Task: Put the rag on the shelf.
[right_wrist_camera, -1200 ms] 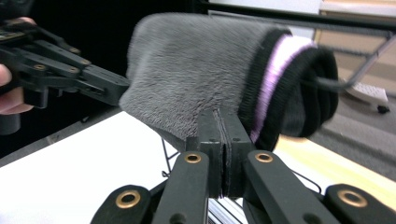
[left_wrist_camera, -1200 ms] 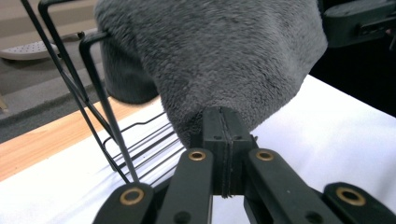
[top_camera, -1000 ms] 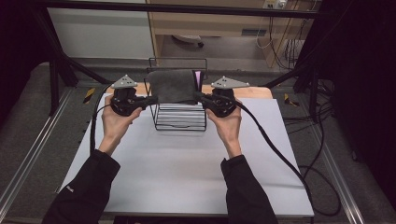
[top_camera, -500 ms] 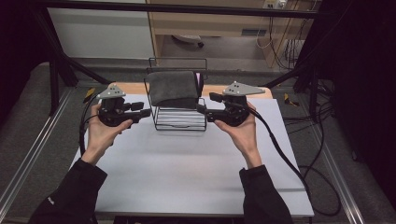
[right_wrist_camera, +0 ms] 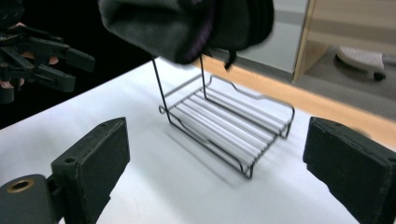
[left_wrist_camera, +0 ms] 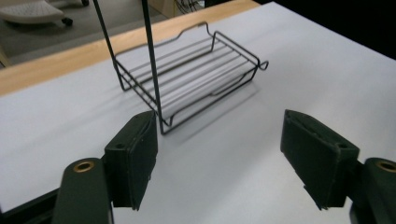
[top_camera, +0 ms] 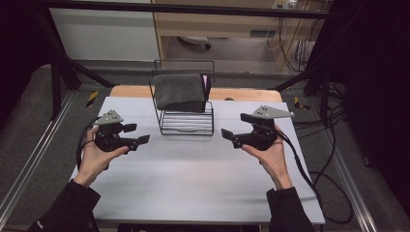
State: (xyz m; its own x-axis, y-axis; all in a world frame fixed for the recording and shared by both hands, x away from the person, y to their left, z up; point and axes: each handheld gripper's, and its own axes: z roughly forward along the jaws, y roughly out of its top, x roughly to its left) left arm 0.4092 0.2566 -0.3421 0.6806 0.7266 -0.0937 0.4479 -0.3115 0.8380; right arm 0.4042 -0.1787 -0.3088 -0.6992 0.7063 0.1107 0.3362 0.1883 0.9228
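Observation:
A black wire rack (top_camera: pixel 186 122) stands at the back middle of the white table. A dark grey cloth (top_camera: pixel 178 92) with a bit of purple at its edge is draped over the rack's top bar. My left gripper (top_camera: pixel 137 134) is held left of the rack, open and holding nothing, pointing right. My right gripper (top_camera: pixel 237 126) is held right of the rack, also open and holding nothing, pointing left. The left gripper view looks at the rack's base (left_wrist_camera: pixel 187 79) between wide-apart jaws. The right gripper view shows the rack (right_wrist_camera: pixel 229 126) and the cloth (right_wrist_camera: pixel 187 23) hanging above it.
The white table (top_camera: pixel 193 188) has a wooden strip (top_camera: pixel 241 94) along its back edge. Black cables (top_camera: pixel 329 193) trail off the right side onto the floor. A black frame post (top_camera: pixel 55 82) stands at the back left. The left gripper (right_wrist_camera: pixel 46 51) appears far left in the right gripper view.
Both grippers have drawn away from the rack, outward and back toward the person. Their jaws now stand open, apart from the cloth, which stays on the rack.

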